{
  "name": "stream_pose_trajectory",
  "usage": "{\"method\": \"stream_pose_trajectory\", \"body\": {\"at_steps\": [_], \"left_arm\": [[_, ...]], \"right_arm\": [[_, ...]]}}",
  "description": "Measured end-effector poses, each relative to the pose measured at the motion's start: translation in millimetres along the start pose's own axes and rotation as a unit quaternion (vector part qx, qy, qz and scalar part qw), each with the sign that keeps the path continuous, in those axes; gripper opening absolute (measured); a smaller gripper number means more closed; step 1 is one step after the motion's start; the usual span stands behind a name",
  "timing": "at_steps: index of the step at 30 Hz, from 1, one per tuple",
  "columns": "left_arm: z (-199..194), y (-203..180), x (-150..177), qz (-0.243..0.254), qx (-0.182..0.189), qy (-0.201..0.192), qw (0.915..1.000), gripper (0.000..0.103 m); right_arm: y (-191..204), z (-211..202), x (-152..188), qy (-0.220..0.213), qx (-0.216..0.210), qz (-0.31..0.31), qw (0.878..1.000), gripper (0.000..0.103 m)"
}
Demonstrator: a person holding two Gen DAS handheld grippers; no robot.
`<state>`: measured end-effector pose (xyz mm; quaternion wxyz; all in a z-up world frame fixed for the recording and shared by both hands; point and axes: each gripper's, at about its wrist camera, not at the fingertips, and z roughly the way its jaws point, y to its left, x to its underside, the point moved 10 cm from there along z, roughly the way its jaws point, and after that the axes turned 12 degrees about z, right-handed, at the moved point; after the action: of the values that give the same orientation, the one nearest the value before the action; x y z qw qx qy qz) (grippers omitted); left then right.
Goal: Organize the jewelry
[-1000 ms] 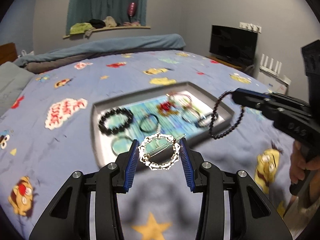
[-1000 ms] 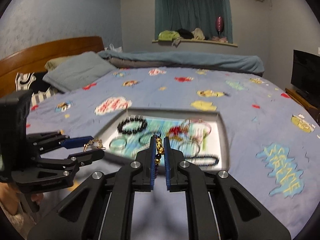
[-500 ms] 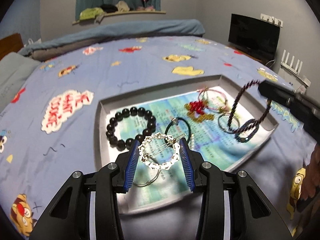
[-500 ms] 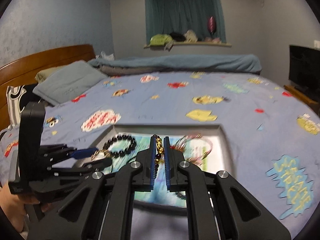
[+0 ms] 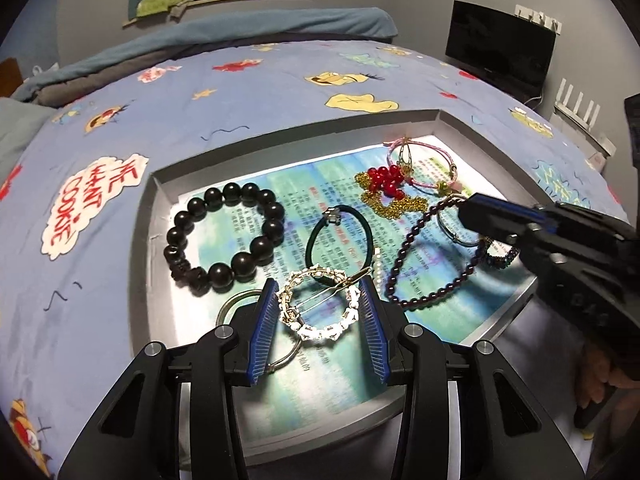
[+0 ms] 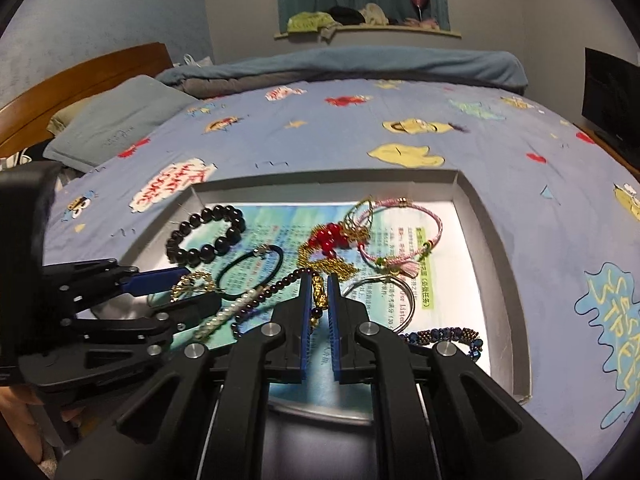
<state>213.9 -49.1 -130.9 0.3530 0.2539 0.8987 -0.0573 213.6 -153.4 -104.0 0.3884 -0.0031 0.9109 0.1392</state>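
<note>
Blue cartoon bedding lies under a gray tray (image 5: 146,216) of jewelry. My left fingers (image 5: 320,326) pinch a white sparkly ring clip (image 5: 318,306) by its two sides, so it faces up and its thin gold pin slants up toward the right finger. My right fingers (image 6: 319,308) are squeezed on a dark bead string (image 5: 430,256). Its long loop hangs down onto the tray, stretching toward my left fingers.
</note>
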Motion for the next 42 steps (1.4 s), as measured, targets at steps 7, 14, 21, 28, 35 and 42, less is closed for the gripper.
{"method": "stream_pose_trajectory", "body": {"at_steps": [7,14,21,28,35,42], "left_arm": [[2,0,-1,0.002,0.004,-0.001,1.0000,0.043],[3,3,2,-0.009,0.005,0.003,0.9999,0.049],[-1,6,1,-0.020,-0.003,0.002,0.9998,0.053],[-12,6,-3,-0.019,-0.016,-0.003,0.9997,0.053],[-31,7,-5,-0.023,-0.037,-0.010,0.9990,0.068],[-56,6,-2,-0.028,-0.057,-0.024,0.9977,0.079]], "right_arm": [[4,14,7,0.017,0.014,-0.021,1.000,0.008],[-1,14,7,0.022,0.011,-0.004,1.000,0.008],[-3,6,3,0.011,0.007,0.001,1.000,0.027],[-7,-6,-1,-0.001,0.009,0.005,1.000,0.027],[-10,-25,-2,-0.014,0.008,0.006,1.000,0.035],[-12,-51,-2,-0.029,0.010,-0.001,1.000,0.065]]}}
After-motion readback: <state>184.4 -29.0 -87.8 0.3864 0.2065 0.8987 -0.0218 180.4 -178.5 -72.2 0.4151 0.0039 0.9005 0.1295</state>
